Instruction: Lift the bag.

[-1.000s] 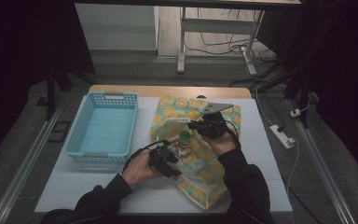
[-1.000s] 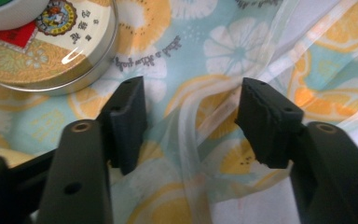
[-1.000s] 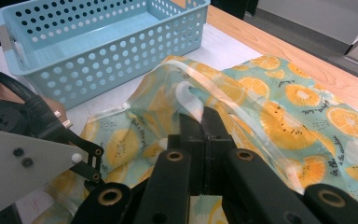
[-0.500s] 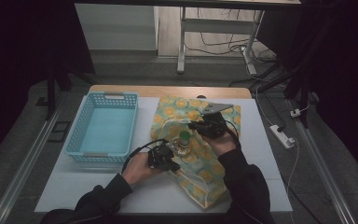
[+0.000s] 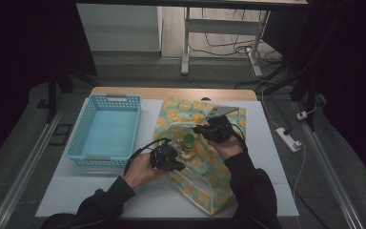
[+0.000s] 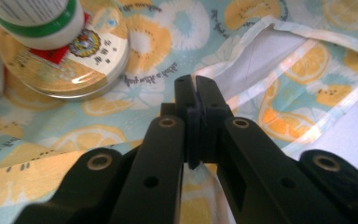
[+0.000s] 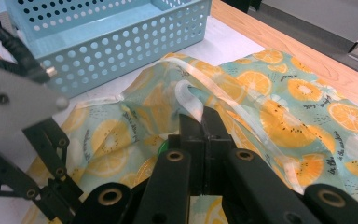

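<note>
A cloth bag (image 5: 209, 183) printed with orange slices lies open on the white table. Inside it stand a green-capped white bottle (image 5: 188, 140) and a round gold-lidded tin (image 6: 60, 60). My left gripper (image 5: 176, 160) is at the bag's near left edge. In the left gripper view its jaws (image 6: 196, 86) are pressed together with a strip of the bag's white-trimmed cloth (image 6: 279, 93) pinched between them. My right gripper (image 5: 200, 129) sits at the far side of the opening. It is shut on the bag's pale rim band (image 7: 189, 95) and holds that band raised.
A light blue perforated basket (image 5: 107, 129) stands on the table left of the bag, close behind the left hand. The table's wooden far edge (image 5: 171, 93) runs behind both. A power strip (image 5: 288, 139) lies on the floor to the right.
The left gripper has edged slightly toward the bag's rim. The right hand and the bag's raised side have stayed put.
</note>
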Demonstrator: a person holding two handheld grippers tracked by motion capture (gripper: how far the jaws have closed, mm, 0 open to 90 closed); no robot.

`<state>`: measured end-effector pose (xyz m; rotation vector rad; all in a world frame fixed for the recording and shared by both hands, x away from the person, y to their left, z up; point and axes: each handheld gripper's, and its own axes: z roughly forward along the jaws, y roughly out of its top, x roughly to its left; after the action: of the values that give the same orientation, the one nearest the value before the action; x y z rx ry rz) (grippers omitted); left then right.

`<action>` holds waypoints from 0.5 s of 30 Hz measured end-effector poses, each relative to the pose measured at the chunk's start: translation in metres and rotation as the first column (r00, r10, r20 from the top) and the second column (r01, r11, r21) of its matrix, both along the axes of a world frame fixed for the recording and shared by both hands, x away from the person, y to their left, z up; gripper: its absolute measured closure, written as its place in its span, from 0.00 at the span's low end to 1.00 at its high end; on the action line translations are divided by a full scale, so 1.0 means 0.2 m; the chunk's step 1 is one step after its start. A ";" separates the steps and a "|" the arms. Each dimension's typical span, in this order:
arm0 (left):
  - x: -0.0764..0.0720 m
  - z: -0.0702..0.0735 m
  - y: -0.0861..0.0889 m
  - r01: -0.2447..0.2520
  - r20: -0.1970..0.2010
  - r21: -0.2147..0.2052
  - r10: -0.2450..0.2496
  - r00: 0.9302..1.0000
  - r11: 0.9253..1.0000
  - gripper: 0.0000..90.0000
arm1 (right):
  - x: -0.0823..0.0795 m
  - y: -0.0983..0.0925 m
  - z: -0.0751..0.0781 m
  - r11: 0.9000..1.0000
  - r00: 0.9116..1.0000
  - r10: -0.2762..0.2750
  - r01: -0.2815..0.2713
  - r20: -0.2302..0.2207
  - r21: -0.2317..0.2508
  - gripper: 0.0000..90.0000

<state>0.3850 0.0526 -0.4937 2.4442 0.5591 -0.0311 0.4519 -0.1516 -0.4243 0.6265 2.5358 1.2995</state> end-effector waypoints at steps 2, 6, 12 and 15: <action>0.00 0.01 0.01 -0.012 -0.005 -0.005 0.012 1.000 1.000 0.98 | 0.00 0.00 0.00 1.000 1.000 0.004 -0.004 0.002 -0.001 1.00; 0.00 0.03 0.02 -0.028 -0.014 -0.023 0.028 1.000 0.999 0.98 | -0.01 -0.01 0.02 1.000 1.000 0.005 -0.005 -0.006 0.012 1.00; 0.01 0.08 0.05 -0.047 -0.020 -0.063 0.046 0.999 0.997 0.98 | -0.02 0.01 0.04 1.000 1.000 0.002 -0.001 -0.023 0.024 1.00; 0.01 0.11 0.08 -0.058 -0.028 -0.084 0.056 0.998 0.995 0.98 | -0.02 0.02 0.05 1.000 1.000 0.001 0.000 -0.026 0.027 1.00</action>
<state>0.3876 0.0676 -0.4718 2.3471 0.6262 -0.0621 0.4472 -0.1485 -0.4133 0.6528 2.5430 1.3362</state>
